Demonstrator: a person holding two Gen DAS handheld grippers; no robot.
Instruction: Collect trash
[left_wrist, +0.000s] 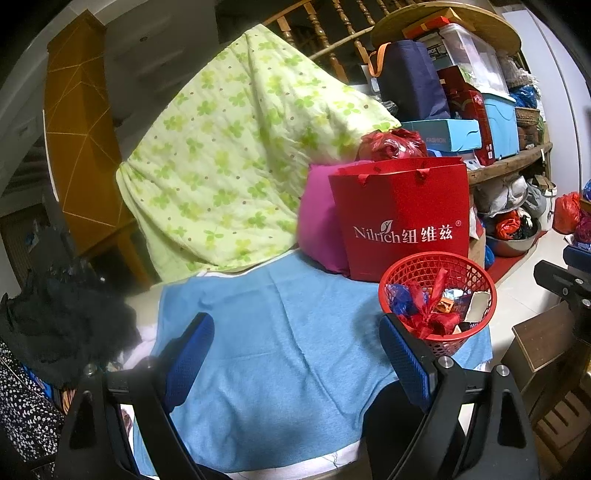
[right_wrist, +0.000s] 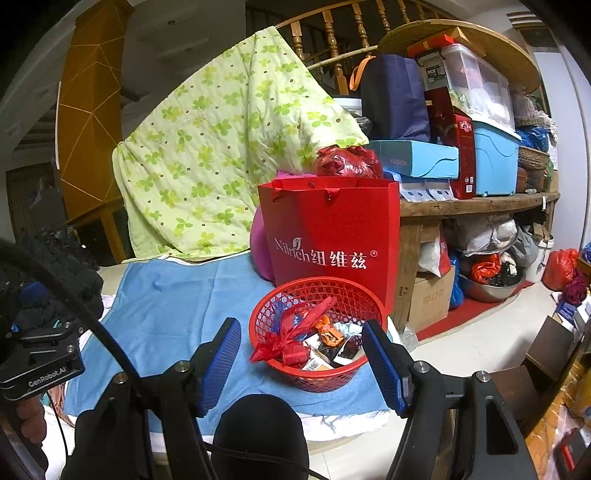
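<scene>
Behind everything, a green quilt (right_wrist: 225, 147) draped over a railing, and to the right wooden shelves (right_wrist: 476, 201) crammed with boxes and bags. Pale tile floor (right_wrist: 476, 347) below, at right. In front, a blue towel (left_wrist: 280, 332) spread flat over the table, bare of litter as far as visible. On it a red bag (right_wrist: 332, 236) standing upright, and just before that a red basket (right_wrist: 317, 332), near the towel's right edge.

Basket already loaded with trash (right_wrist: 314, 339): crumpled wrappers, a knotted red plastic strip, scraps of card. Likely light, soft and crackly stuff, prone to slipping out of a loose pinch; best nipped at a bunched fold or the knot. Basket itself thin lattice plastic, probably light and a bit springy; rim the sensible place to grasp.

Left gripper (left_wrist: 295, 362) hovering over the towel, jaws wide apart, nothing between. Right gripper (right_wrist: 301, 365) spread too, empty, aimed at the basket's near rim, not touching it.
</scene>
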